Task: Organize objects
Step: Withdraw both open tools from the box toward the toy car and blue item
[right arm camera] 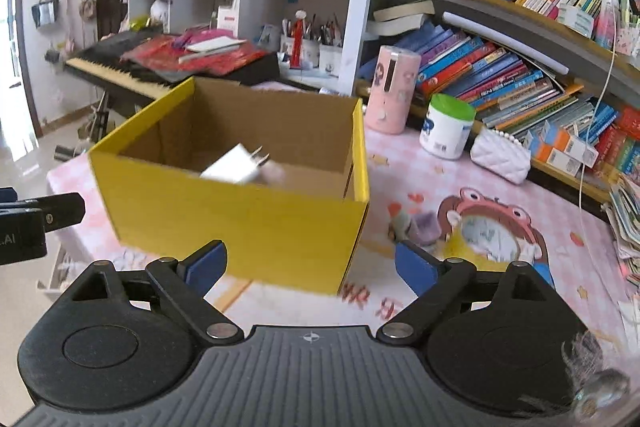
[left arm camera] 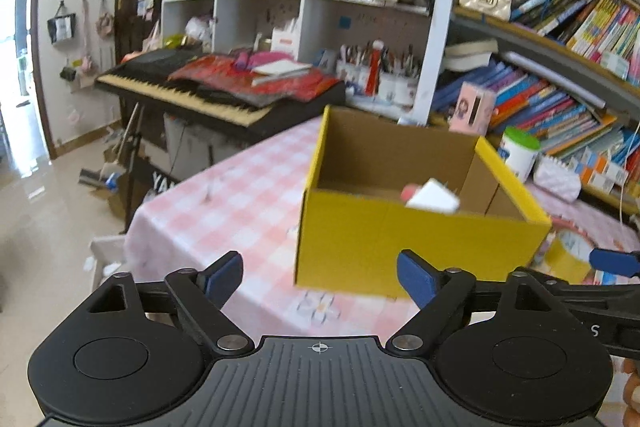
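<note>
- Yellow box (left arm camera: pixel 400 247) w/ brown cardboard inside sits open-topped on the pink-checked tablecloth (left arm camera: pixel 240 195), just ahead of both tongs.
- White charger plug (right arm camera: pixel 234 167) – prongs visible, blurred – shows above the box's near wall, over the interior; can't tell if it's resting on the bottom or in the air. A small pink thing (left arm camera: pixel 408 191) is right beside it.
- Left gripper (left arm camera: pixel 320 277): jaws spread wide, nothing betw. the blue pads, apart from the box.
- Right gripper (right arm camera: pixel 310 265): also wide open & empty, near the box's front corner.
- To the right of the box on the table – pink canister (right arm camera: pixel 390 87), green-lid tub (right arm camera: pixel 448 127), small white quilted pouch (right arm camera: pixel 500 155).
- Keyboard (left arm camera: pixel 192 95) behind, bookshelf (right arm camera: pixel 520 27) at right.
</note>
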Action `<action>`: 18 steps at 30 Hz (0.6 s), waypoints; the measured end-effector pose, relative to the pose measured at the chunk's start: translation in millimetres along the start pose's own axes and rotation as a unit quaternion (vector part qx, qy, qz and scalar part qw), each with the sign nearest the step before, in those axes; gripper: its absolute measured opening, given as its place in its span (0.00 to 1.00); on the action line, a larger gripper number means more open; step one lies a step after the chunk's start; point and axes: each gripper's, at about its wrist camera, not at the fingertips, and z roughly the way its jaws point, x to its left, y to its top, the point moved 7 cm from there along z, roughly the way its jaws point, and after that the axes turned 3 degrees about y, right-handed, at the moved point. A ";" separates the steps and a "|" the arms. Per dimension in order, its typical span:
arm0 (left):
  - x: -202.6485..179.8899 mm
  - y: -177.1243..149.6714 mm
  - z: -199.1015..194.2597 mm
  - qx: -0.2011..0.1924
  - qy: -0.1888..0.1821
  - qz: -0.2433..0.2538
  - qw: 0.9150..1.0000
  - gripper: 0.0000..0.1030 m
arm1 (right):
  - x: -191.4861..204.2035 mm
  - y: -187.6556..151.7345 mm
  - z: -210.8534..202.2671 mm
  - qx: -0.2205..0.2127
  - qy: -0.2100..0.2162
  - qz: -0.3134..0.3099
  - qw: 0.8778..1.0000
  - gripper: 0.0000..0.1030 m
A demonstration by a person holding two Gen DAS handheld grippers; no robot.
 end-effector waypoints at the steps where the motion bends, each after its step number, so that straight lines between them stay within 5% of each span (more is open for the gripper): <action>1: 2.0 -4.0 -2.6 0.004 0.001 0.000 1.000 0.86 | 2.7 -3.7 -2.7 0.002 -0.001 -0.001 1.000 0.90; 18: 11.1 -48.6 -42.7 0.041 -0.016 0.035 0.998 0.91 | 25.7 -59.3 -47.1 0.036 0.006 0.027 0.999 0.95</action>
